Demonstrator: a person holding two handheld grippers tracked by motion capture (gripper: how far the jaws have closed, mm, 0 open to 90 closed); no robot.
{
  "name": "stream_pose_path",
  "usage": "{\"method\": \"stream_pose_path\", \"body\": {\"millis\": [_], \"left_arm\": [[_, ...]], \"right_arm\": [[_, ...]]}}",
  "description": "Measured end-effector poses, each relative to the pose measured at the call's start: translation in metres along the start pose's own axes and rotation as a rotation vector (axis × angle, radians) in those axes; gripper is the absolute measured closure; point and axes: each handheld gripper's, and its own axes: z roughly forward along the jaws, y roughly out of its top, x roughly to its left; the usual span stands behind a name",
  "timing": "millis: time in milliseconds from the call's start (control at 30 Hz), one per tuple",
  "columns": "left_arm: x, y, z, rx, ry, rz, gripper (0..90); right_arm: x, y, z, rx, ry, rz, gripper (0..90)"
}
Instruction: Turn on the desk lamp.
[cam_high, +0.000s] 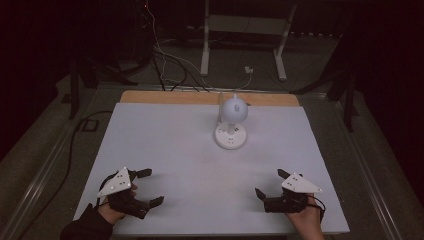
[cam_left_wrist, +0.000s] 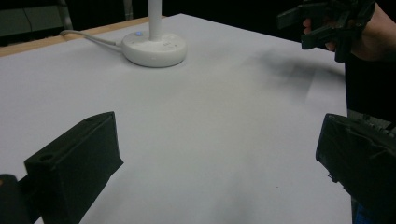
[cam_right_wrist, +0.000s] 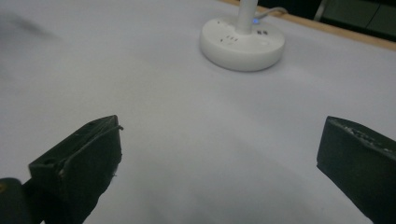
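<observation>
A white desk lamp (cam_high: 233, 111) with a round base (cam_high: 230, 135) stands at the back middle of the white table (cam_high: 165, 145); its base shows in the left gripper view (cam_left_wrist: 154, 48) and the right gripper view (cam_right_wrist: 243, 43), with a small blue light on it. My left gripper (cam_high: 148, 187) rests near the front left edge, jaws wide apart and empty. My right gripper (cam_high: 270, 183) sits near the front right edge, also open and empty. In the left gripper view the right gripper (cam_left_wrist: 322, 23) appears at the top right, held in a hand.
A white cable (cam_left_wrist: 88, 37) runs from the lamp base to the back edge, where a wooden strip (cam_high: 200, 97) shows. Beyond the table are floor cables (cam_high: 165, 60) and a white desk frame (cam_high: 245, 35). The surroundings are dark.
</observation>
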Motion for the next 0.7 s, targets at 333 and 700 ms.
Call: {"method": "stream_pose_path", "body": {"millis": [333, 700], "left_arm": [[0.000, 0.000, 0.000, 0.001, -0.003, -0.003, 0.3], [0.000, 0.000, 0.000, 0.000, -0.002, -0.002, 0.3]], "right_arm": [[0.001, 0.012, -0.005, -0.005, 0.006, 0.017, 0.0], [-0.002, 0.025, -0.007, -0.003, 0.023, 0.041, 0.0]]}}
